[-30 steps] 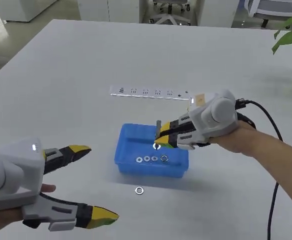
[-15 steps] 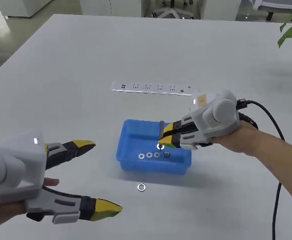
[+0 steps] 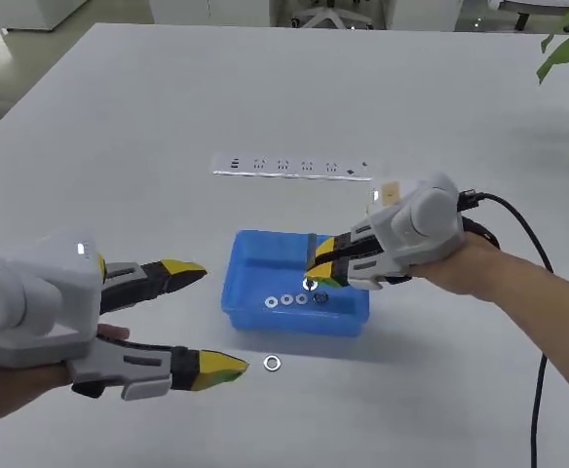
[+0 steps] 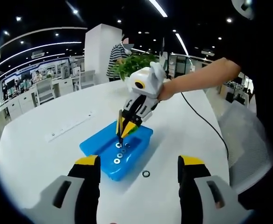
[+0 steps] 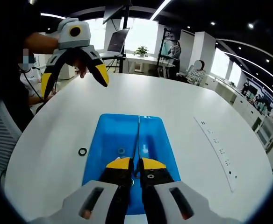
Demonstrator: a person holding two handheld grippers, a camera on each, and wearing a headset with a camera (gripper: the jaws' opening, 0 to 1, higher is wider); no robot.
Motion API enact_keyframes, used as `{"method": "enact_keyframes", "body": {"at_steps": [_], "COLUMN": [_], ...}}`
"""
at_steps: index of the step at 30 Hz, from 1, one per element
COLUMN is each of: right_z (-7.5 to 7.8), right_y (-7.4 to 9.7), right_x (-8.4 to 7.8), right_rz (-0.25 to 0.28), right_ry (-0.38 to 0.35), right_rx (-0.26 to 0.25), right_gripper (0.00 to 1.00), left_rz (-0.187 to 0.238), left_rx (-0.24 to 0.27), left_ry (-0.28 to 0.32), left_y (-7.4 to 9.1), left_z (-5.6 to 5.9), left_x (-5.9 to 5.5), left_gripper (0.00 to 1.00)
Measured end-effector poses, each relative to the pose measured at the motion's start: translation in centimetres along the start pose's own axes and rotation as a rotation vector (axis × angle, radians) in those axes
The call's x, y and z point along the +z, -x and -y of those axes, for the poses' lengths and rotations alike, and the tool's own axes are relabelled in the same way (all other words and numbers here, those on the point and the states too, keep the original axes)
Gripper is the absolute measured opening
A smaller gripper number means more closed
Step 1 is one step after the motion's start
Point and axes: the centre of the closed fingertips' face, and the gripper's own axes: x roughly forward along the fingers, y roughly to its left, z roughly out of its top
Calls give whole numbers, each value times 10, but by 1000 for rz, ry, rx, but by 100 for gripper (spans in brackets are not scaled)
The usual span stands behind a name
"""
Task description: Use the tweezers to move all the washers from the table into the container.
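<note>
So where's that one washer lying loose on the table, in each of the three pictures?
Head view: washer on the table, just below the blue container.
Left gripper view: low centre, right of the container.
Right gripper view: left of the container.
Shared landmark: the blue container.

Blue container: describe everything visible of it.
The blue container is a shallow rectangular tray, plastic by its look, open-topped, sitting flat on the white table. Several washers lie in a row on its floor. The tweezers, clamped in the right tool, reach down over it, tips near the floor. One loose washer lies on the table just outside its near wall.
</note>
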Motion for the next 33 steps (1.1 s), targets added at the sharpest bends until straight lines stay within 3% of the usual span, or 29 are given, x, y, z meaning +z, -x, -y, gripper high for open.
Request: {"method": "enact_keyframes", "body": {"at_steps": [15, 33], "right_z": [-1, -1], "right_y": [0, 1], "right_x": [0, -1], "right_rz": [-1, -5], "right_ry": [1, 9], "right_rx": [5, 12], "right_gripper": [7, 7], "left_rz": [9, 9], "left_rx": [-63, -105], "left_ry": [-79, -144], "left_y": [-33, -68], "left_z": [-15, -32], "left_x": [24, 35], "left_gripper": [51, 28]}}
